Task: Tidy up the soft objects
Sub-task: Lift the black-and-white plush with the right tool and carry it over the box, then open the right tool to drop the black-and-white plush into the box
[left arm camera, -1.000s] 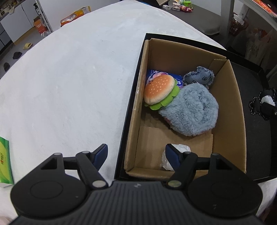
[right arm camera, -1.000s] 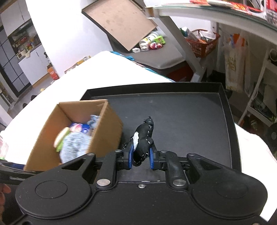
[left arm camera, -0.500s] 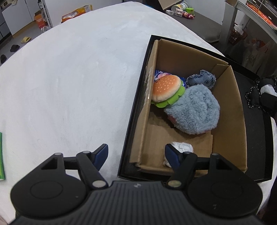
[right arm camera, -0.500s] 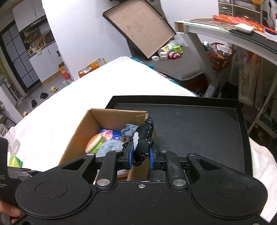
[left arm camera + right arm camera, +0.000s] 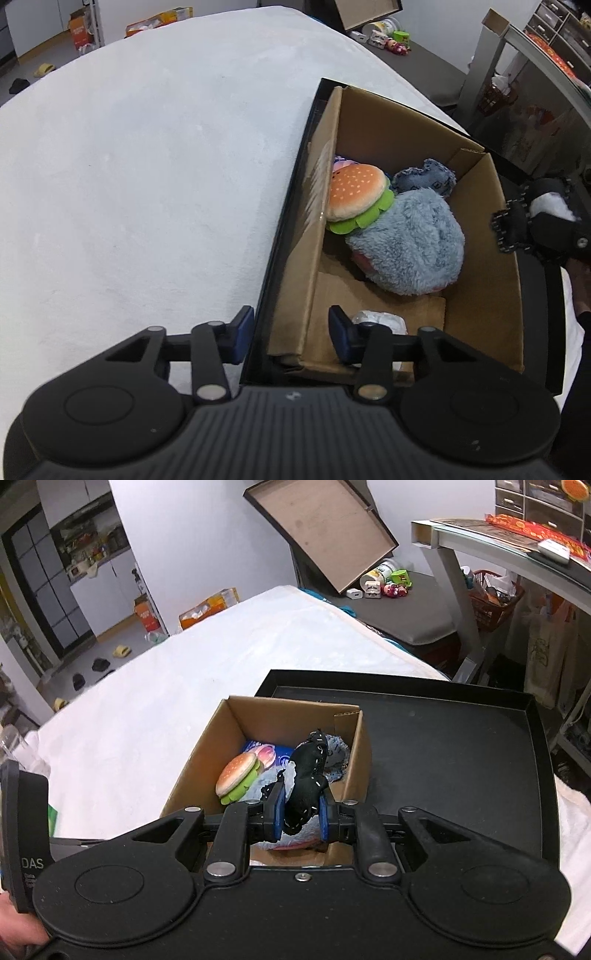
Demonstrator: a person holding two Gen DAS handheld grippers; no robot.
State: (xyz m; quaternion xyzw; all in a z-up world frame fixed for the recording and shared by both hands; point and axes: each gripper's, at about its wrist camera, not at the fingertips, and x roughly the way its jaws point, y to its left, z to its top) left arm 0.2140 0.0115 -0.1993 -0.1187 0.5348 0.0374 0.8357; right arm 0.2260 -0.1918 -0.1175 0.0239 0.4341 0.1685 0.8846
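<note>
The soft black plush toy with white stitching and a white patch is pinched between the blue pads of the right gripper, whose jaws are nearly closed on its lower half; its upper end sticks up above the pads, over the near right part of the open brown cardboard box.

Going from the left in the left wrist view: a white fleecy cloth covers the wide surface. Next comes the left gripper, whose jaws have just been closing. They stand partly open on either side of the box's near left wall and the black tray rim beside it, the left pad over the white cloth and the right pad inside the box; whether the pads touch the cardboard cannot be told. Just beyond the right pad, a crumpled white soft thing lies in the box's near corner.

Further along inside the box, a plush hamburger with an orange bun and green felt lettuce leans against the left wall, over a blue and pink packet. Touching it on the right is a large fluffy grey-blue plush, with a smaller grey-blue cloth toy behind it near the far right corner.

The box stands at the left end of a shallow black tray, whose right part is bare. At the right edge of the left wrist view the held black toy shows beyond the box's right wall.
</note>
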